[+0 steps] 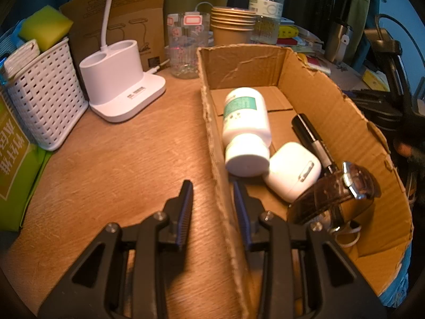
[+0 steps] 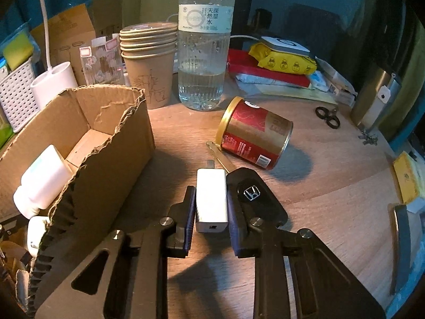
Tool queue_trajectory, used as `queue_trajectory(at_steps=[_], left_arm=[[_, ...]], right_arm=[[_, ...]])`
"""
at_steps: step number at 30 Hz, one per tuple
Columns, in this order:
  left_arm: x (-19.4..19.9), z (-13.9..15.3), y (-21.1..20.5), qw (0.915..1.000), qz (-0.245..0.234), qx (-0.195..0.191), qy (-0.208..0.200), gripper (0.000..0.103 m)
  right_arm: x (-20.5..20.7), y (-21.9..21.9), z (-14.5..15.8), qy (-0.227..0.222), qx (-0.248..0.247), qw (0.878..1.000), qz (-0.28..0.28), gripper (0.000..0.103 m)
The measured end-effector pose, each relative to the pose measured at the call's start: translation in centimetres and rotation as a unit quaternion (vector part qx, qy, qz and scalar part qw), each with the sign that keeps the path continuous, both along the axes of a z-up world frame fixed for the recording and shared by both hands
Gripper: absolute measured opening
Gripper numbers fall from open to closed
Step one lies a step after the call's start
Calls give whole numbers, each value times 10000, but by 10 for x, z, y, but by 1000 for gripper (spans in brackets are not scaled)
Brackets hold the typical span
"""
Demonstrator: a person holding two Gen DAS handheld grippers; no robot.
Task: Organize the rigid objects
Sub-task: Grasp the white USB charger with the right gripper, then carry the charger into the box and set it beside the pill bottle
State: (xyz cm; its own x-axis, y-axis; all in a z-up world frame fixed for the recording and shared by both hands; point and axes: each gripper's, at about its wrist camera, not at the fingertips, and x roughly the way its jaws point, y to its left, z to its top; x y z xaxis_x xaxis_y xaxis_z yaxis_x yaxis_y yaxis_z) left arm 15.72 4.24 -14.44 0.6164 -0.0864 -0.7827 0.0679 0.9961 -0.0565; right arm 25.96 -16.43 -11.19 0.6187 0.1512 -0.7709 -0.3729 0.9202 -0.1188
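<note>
Left wrist view. The left gripper (image 1: 212, 194) is seen straddling the near wall of the cardboard box (image 1: 332, 101): one finger outside over the bench (image 1: 119, 164), the other inside. The fingers are partly spread; the wall edge is seen between them, but whether the pads press on it cannot be told. Already lying in the box are noted a white pill bottle (image 1: 245, 130) on its side, a white earbud case (image 1: 292, 171), a black marker (image 1: 310, 138) and a brown-strapped watch (image 1: 342, 188). A white lamp base (image 1: 119, 85) and a white basket (image 1: 45, 90) are noted to the left, well apart from the box.

Right wrist view. The right gripper (image 2: 211, 207) is set around a small white charger (image 2: 211, 199) on the bench, just right of the box. The charger's long axis is seen to run along the fingers, prongs pointing away, port end toward the camera. The blue pads are seen against both of its long sides, so it is judged to be pinched. A black car key (image 2: 255, 194) lies touching the outer side of the right-hand finger, its blade reaching toward a red tin (image 2: 255, 135) on its side. A water bottle (image 2: 204, 53) and stacked paper cups (image 2: 148, 61) are noted behind.

Relation for the coming move: the box opening lies to the left of the charger, beyond the torn wall, so a lift over that wall is judged necessary. The key may be dragged along.
</note>
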Motion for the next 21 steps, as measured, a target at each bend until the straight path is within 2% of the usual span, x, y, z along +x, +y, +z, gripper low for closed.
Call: queue_trajectory(at_steps=[21], left_arm=[[0, 0, 0, 10000, 4, 1, 0, 34]], right_arm=[[-52, -9, 41, -165, 310, 9994, 5, 23]])
